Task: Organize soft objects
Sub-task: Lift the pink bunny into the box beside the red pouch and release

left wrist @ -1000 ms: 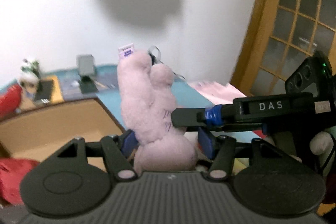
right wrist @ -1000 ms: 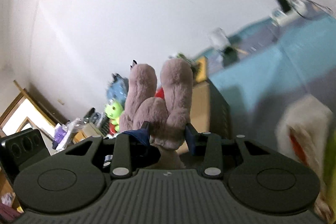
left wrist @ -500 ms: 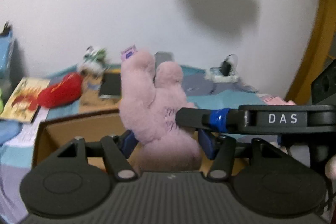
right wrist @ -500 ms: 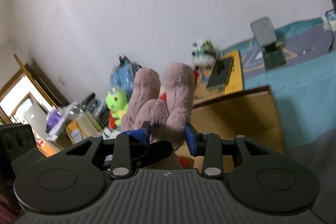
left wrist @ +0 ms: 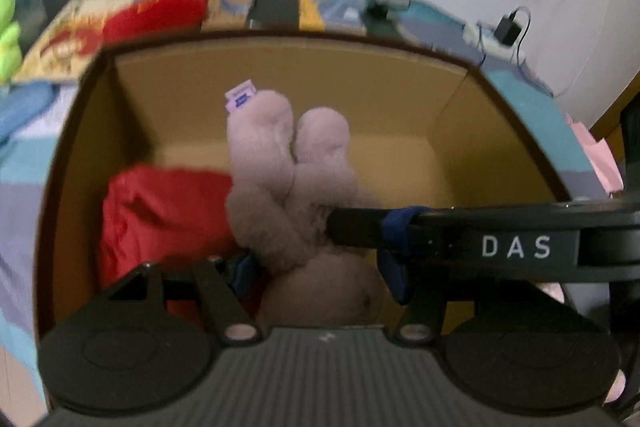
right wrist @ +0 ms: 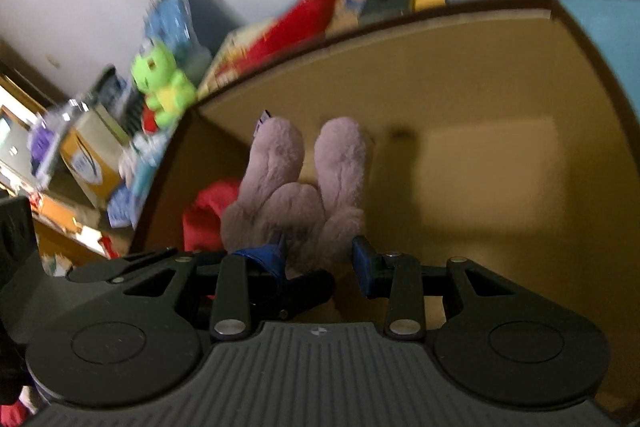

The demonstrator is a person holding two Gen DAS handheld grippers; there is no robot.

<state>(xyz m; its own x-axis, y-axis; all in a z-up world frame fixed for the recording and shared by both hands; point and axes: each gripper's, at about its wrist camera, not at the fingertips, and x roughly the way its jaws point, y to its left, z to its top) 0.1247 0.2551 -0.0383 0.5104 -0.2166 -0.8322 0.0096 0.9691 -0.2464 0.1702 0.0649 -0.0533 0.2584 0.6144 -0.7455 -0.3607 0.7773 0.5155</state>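
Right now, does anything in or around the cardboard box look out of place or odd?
Nothing looks damaged or spilled. One unusual thing: both tools grip the same pink plush bunny at once, the left tool and the right tool, holding it over the open cardboard box. A red soft item already lies inside.

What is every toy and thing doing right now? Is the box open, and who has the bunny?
Pale pink plush bunny: held over the box, ears up, by both grippers.
Left gripper: shut on the bunny.
Right gripper: shut on the bunny.
Brown cardboard box: open on top.
Red soft cloth thing: lying inside the box.
Green plush frog: sitting outside the box.
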